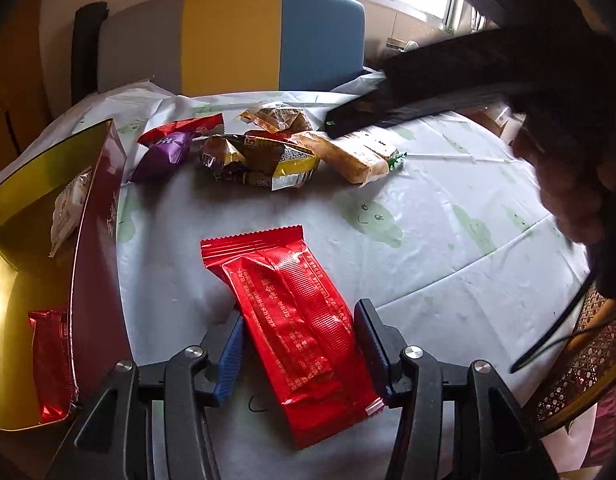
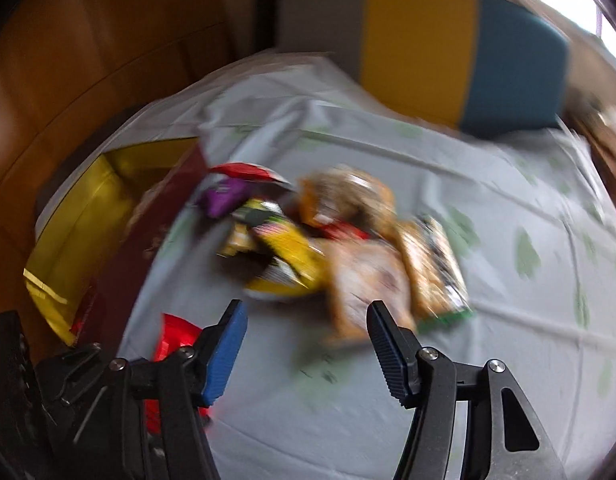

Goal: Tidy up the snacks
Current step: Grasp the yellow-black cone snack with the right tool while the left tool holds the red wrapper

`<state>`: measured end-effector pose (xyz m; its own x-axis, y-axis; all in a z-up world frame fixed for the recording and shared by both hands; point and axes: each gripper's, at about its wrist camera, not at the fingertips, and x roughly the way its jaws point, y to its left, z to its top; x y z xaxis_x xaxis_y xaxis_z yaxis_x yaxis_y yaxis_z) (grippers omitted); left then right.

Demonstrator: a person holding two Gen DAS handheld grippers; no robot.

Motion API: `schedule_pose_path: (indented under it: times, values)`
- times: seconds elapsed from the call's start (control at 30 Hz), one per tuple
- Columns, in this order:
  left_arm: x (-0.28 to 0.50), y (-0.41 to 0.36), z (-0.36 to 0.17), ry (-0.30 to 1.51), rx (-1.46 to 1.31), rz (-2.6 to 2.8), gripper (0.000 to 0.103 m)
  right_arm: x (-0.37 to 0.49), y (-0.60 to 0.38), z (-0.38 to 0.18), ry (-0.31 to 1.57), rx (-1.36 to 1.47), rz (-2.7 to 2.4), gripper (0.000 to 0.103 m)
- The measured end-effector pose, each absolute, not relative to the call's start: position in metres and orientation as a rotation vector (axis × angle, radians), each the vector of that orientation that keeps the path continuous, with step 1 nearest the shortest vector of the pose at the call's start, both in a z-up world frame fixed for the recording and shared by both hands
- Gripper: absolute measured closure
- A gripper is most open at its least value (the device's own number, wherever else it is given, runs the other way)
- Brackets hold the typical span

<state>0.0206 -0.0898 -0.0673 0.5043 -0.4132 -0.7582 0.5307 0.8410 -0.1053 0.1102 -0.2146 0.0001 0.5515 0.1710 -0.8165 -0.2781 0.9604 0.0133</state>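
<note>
Tablecloth; gold-lined box holds red, white packets. Left fingers straddle red packet, ungripped; right fingers spread, empty.

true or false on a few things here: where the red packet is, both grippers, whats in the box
1. The red packet lies between the open left gripper fingers. True.
2. The right gripper is shut on a snack. False: it is open and holds nothing.
3. The box has nothing in it. False: it holds a red packet and a white one.
4. A purple packet lies in the pile. True.
</note>
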Motion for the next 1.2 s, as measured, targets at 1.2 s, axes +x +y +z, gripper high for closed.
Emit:
schedule_pose_path:
  times: [1.2]
  values:
    - [0.017,-0.089,-0.068,0.853,0.124,-0.572,0.051,0.076,-0.261,-0.044,1.171,-0.118,0.203,0.068]
